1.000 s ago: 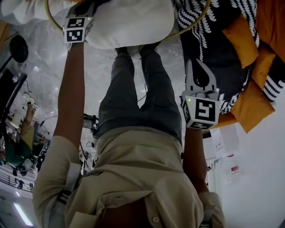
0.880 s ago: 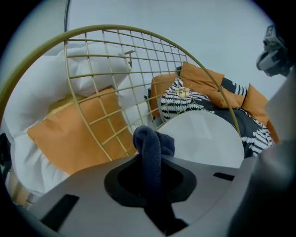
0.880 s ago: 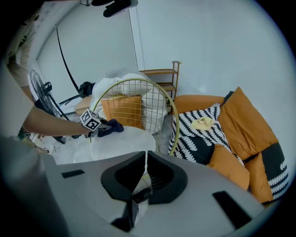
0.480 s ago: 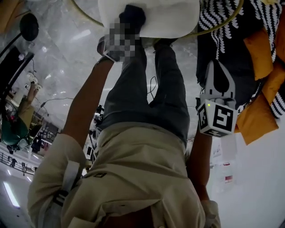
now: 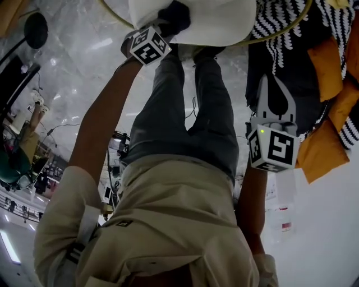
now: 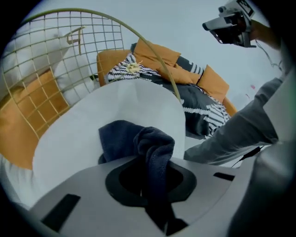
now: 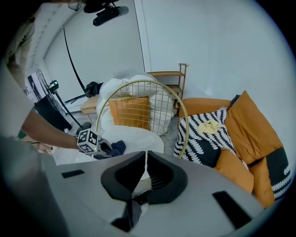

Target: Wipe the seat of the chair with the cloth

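The chair has a round white seat cushion [image 6: 78, 139] and a gold wire back [image 6: 55, 46]. A dark blue cloth [image 6: 150, 143] lies bunched on that cushion, and my left gripper [image 6: 149, 178] is shut on it, pressing it to the seat. In the head view the left gripper [image 5: 167, 23] with the cloth [image 5: 174, 12] sits on the near part of the seat [image 5: 224, 22]. My right gripper [image 5: 273, 83] hangs off to the right of the chair, shut and holding nothing. The right gripper view shows its jaws [image 7: 145, 159] together, with the left gripper [image 7: 99, 149] and cloth [image 7: 117, 147] on the seat [image 7: 138, 143].
A black-and-white patterned cushion [image 7: 203, 134] and orange cushions [image 7: 252, 129] lie right of the chair. An orange pillow [image 7: 130, 112] and a white one rest against the wire back. A wooden shelf [image 7: 173, 81] stands behind. The person's legs [image 5: 185, 112] stand before the seat on marble floor [image 5: 84, 67].
My left gripper has moved rightward along the seat with the cloth, from the left edge towards the middle. The right gripper has hardly shifted.
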A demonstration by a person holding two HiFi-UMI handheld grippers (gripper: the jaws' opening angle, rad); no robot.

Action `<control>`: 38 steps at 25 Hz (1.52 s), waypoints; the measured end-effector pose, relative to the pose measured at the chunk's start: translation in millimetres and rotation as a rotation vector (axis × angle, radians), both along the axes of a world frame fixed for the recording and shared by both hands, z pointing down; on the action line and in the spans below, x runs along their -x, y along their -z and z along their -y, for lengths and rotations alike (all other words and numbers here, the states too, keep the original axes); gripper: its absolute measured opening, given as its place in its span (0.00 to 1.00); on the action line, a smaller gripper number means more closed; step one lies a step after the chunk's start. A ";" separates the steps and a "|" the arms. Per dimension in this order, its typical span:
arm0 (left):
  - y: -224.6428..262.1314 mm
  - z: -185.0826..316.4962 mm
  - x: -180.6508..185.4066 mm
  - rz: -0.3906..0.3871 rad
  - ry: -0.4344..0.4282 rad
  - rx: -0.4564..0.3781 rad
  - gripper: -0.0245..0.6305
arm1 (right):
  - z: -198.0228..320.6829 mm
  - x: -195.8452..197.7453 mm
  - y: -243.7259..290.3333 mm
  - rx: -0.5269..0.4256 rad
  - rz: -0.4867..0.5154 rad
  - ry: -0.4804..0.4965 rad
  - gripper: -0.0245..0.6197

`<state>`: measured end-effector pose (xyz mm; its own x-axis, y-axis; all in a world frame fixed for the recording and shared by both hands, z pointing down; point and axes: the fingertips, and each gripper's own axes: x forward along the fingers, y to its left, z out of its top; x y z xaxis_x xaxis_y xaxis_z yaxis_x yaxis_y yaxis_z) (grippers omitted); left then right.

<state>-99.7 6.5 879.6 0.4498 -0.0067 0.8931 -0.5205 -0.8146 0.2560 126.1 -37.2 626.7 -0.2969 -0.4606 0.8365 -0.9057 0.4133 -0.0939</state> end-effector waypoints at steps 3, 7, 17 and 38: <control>0.2 43.7 19.2 0.027 0.070 -0.075 0.12 | -0.6 -0.3 6.7 -0.011 -0.010 0.005 0.08; 10.0 105.9 41.1 0.061 0.169 -0.189 0.12 | -2.3 1.8 19.3 -0.032 -0.021 0.005 0.08; -4.7 55.0 -9.3 -0.001 0.108 -0.042 0.12 | -18.3 1.6 30.1 -0.051 -0.020 -0.036 0.08; 229.2 54.4 -53.3 -0.263 -0.178 -0.171 0.12 | 4.7 7.9 163.1 -0.244 0.021 -0.087 0.08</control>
